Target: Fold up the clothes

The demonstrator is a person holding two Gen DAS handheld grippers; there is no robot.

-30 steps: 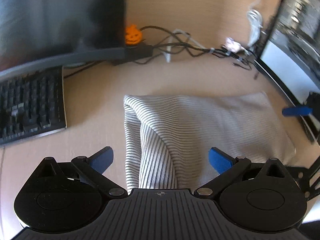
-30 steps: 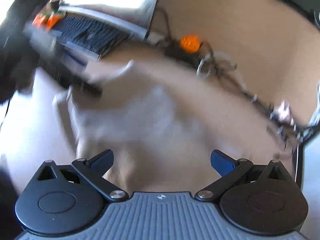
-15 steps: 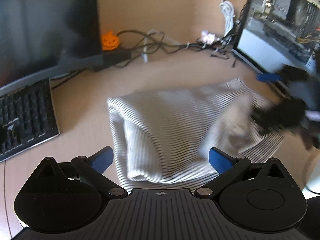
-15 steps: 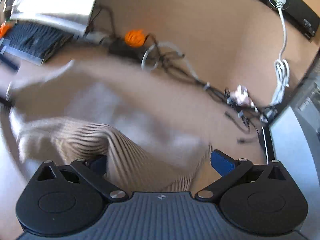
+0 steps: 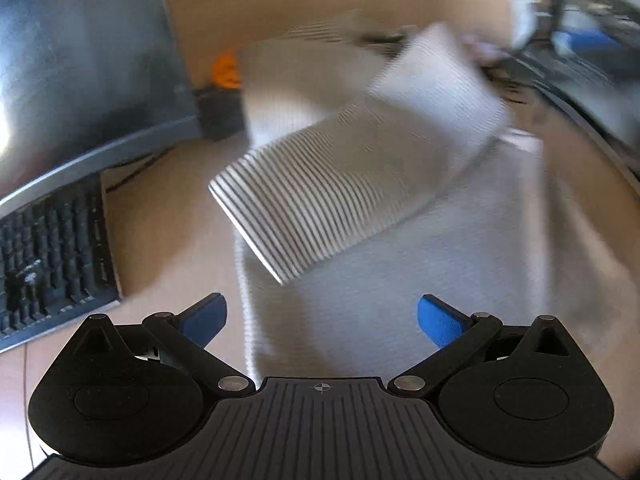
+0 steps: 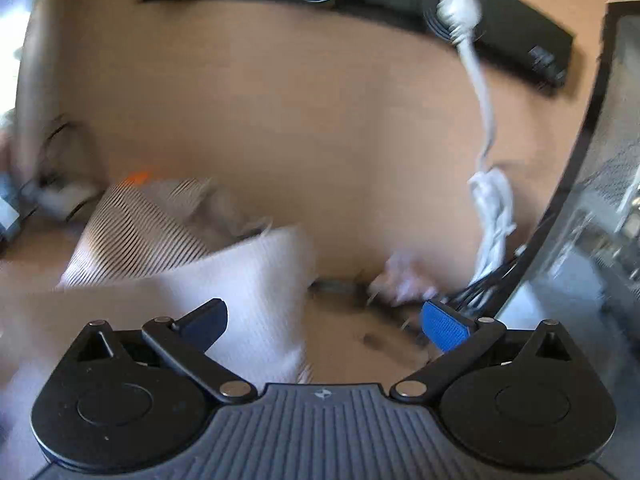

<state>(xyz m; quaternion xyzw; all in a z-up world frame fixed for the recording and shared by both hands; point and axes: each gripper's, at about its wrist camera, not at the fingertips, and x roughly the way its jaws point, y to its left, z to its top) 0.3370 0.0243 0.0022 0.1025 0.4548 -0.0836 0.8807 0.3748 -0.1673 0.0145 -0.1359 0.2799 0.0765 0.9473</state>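
A: Left tongs [image 5: 322,318]?
B: Spread wide, empty. Striped garment [image 5: 320,200] lies on the tan worktop [image 5: 168,216] right of the black keyboard [image 5: 52,252]; one flap is lifted, its far end blurred. Orange object [image 5: 226,72] half hidden behind it.
A: Right tongs [image 6: 324,320]?
B: Wide too, nothing gripped. Ribbed striped cloth under the left finger [image 6: 206,318]. White cable [image 6: 484,120] hangs right of it.
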